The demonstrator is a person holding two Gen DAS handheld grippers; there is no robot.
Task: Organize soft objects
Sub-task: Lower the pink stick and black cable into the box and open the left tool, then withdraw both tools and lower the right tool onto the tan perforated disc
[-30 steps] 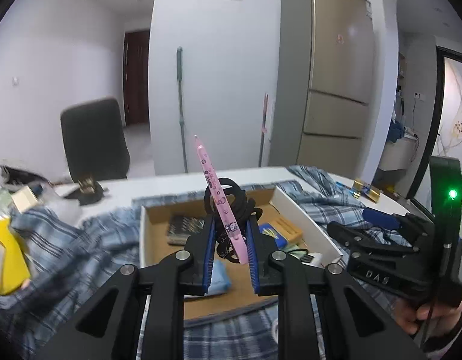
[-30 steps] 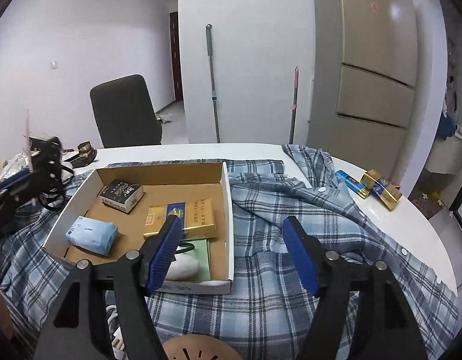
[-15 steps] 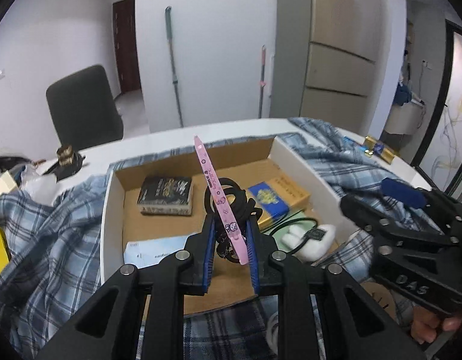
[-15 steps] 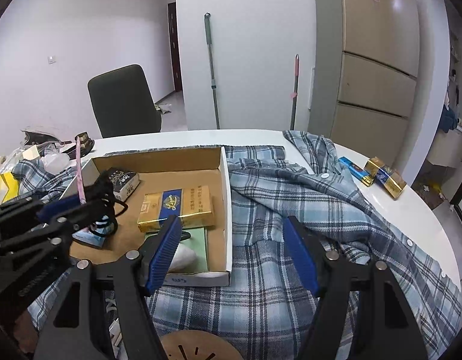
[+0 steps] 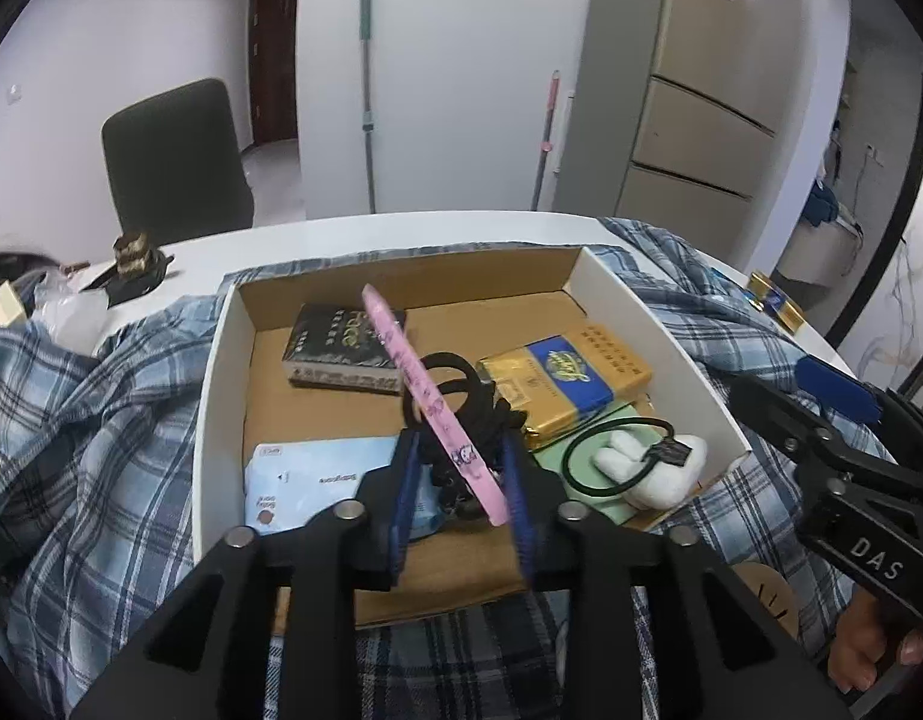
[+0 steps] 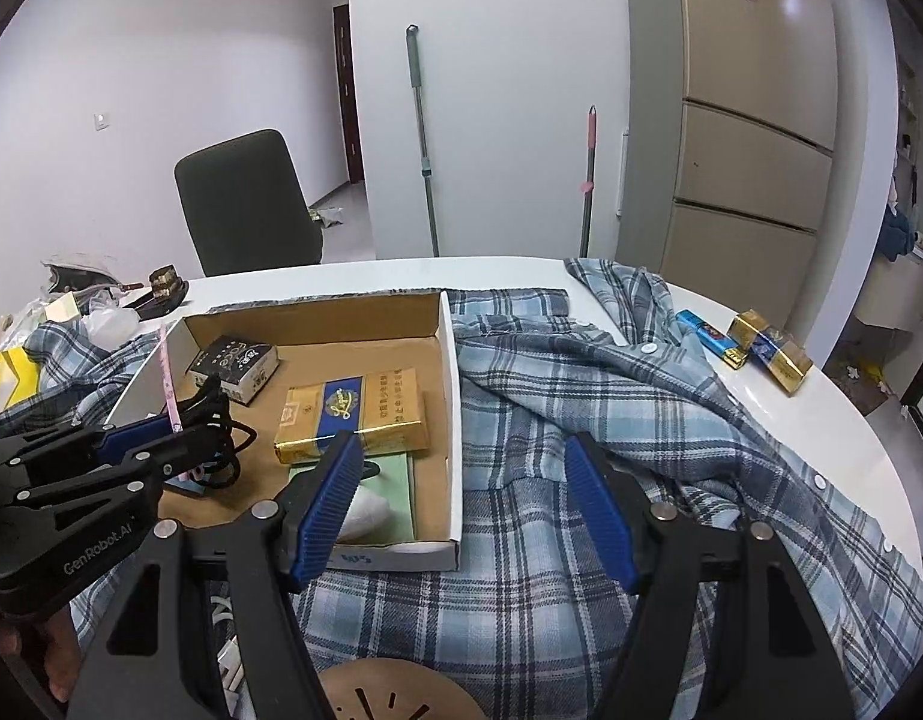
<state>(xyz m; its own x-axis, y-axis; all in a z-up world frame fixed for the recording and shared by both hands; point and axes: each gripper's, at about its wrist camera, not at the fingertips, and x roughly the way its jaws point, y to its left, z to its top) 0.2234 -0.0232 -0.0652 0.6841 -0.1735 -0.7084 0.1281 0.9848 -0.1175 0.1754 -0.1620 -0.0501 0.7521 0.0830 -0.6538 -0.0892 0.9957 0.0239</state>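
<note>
My left gripper (image 5: 458,492) is shut on a bundle of black hair ties with a pink card tag (image 5: 428,402) and holds it above the open cardboard box (image 5: 653,330). The bundle and tag also show in the right wrist view (image 6: 212,420), over the box's left part. In the box lie a black pack (image 5: 344,348), a gold and blue carton (image 5: 566,378), a pale blue tissue pack (image 5: 317,483) and a white soft toy with a black loop (image 5: 647,468). My right gripper (image 6: 470,504) is open and empty over the plaid shirt (image 6: 611,408), by the box's right wall.
The box rests on the plaid shirt on a white round table (image 6: 869,438). Gold and blue packs (image 6: 767,348) lie at the right edge. A black chair (image 6: 245,204) stands behind, clutter (image 6: 71,306) sits at the left, a round wooden piece (image 6: 395,696) lies near me.
My left gripper has carried the hair tie bundle forward and down over the box. The right gripper has barely moved and stays open.
</note>
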